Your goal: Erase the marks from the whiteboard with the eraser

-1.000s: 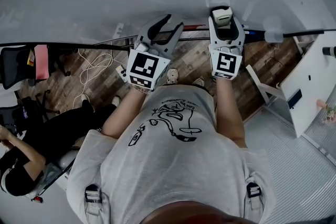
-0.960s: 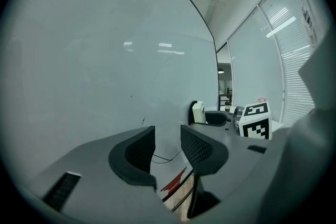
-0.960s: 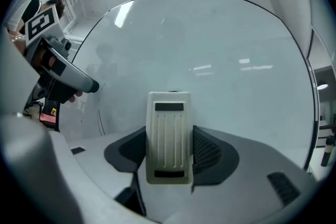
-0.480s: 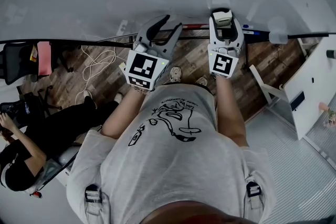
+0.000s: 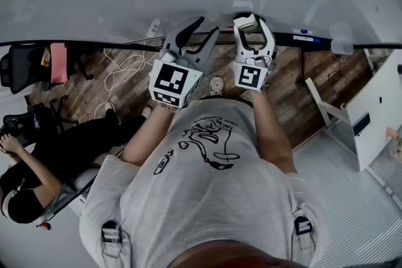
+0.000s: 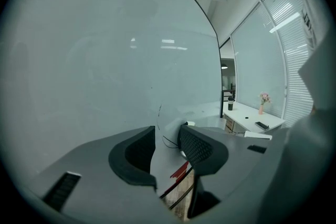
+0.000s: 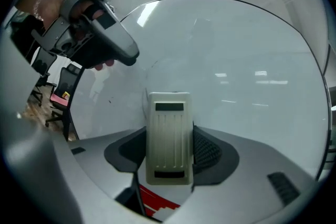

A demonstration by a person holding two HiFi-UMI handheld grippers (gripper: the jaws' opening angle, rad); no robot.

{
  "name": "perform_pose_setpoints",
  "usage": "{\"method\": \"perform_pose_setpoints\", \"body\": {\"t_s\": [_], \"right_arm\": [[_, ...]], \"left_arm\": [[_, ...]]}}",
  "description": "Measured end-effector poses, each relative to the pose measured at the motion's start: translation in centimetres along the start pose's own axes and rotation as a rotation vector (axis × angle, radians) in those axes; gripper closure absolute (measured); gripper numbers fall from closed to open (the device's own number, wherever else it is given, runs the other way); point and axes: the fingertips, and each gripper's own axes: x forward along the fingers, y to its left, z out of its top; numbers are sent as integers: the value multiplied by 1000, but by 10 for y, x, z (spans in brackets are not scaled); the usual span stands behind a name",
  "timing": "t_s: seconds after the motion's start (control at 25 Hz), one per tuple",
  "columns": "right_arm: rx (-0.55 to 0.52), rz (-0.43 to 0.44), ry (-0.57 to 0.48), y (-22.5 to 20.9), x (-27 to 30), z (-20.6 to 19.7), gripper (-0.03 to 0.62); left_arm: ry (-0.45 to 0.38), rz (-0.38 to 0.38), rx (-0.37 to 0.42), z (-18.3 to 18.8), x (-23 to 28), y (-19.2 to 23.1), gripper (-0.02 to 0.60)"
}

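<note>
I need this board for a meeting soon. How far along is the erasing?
Done: most of the whiteboard looks clean. In hand: the right gripper is shut on the eraser, pointed at the board; the left gripper is open and empty. Left: at least one thin dark stroke low on the board.

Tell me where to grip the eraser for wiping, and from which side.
Grip the eraser across its two long edges near mid-length, coming from its ribbed back. It's a slim block, so those parallel edges seat flat in the jaws. The right gripper holds it so, leaving the opposite face free for the whiteboard.
</note>
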Motion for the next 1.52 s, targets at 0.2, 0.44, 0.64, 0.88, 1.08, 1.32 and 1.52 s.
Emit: {"method": "perform_pose_setpoints", "body": {"t_s": [0.2,0.44,0.64,0.88,1.08,1.32,1.52], "right_arm": [[-39,110,-6,55,11,11,336],[-107,165,-3,89,19,26,336],[-128,98,10,61,14,25,336],[-74,-68,1,-19,0,4,336],[89,-150,23,-74,-14,-29,335],[164,-188,18,-86,-18,-41,336],[183,-223,13,-83,-17,-42,344]], "left_arm": [[3,21,-5,-5,-7,9,417],[1,57,-16,-7,-21,23,417],[-3,70,-24,-9,-27,27,417],[-2,58,-25,-11,-30,25,417],[7,48,-22,-14,-27,21,417],[22,42,-21,-17,-29,22,417],[30,39,-15,-20,-27,23,417]]}}
